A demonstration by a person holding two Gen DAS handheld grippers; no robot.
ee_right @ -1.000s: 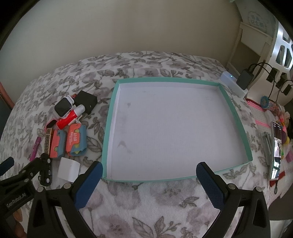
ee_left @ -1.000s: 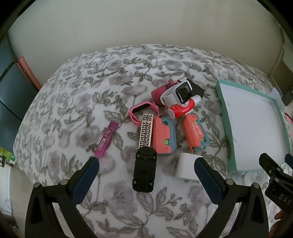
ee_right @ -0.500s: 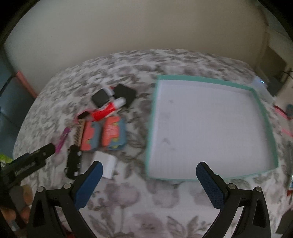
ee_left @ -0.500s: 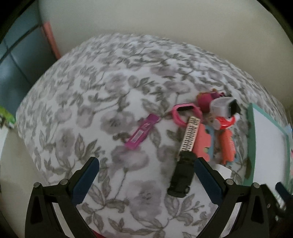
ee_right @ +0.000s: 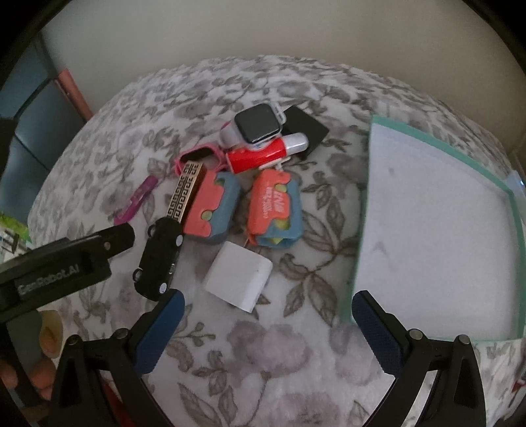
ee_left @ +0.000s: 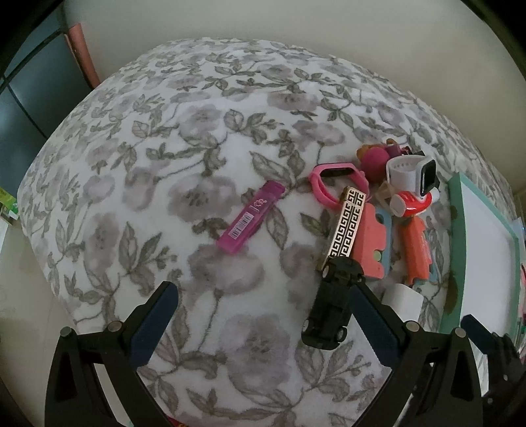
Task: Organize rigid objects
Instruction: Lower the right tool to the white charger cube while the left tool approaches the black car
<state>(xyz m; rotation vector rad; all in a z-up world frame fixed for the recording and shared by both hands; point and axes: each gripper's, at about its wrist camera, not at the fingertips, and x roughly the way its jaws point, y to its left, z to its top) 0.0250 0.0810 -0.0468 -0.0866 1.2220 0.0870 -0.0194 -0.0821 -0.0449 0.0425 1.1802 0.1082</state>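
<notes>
I'm working in a home, looks like a bedroom: soft floral blanket (ee_left: 203, 184) spread under me, plain cream wall (ee_left: 263, 19) behind, kids' smartwatch (ee_right: 258, 126) and toy car (ee_right: 159, 259) scattered beside a teal-rimmed tray (ee_right: 437, 146).

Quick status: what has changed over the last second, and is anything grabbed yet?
Both grippers swung left: the left gripper now faces the purple case, the right gripper the white charger block. Nothing grabbed; both stay open. The clutter and the teal tray have not moved.
</notes>
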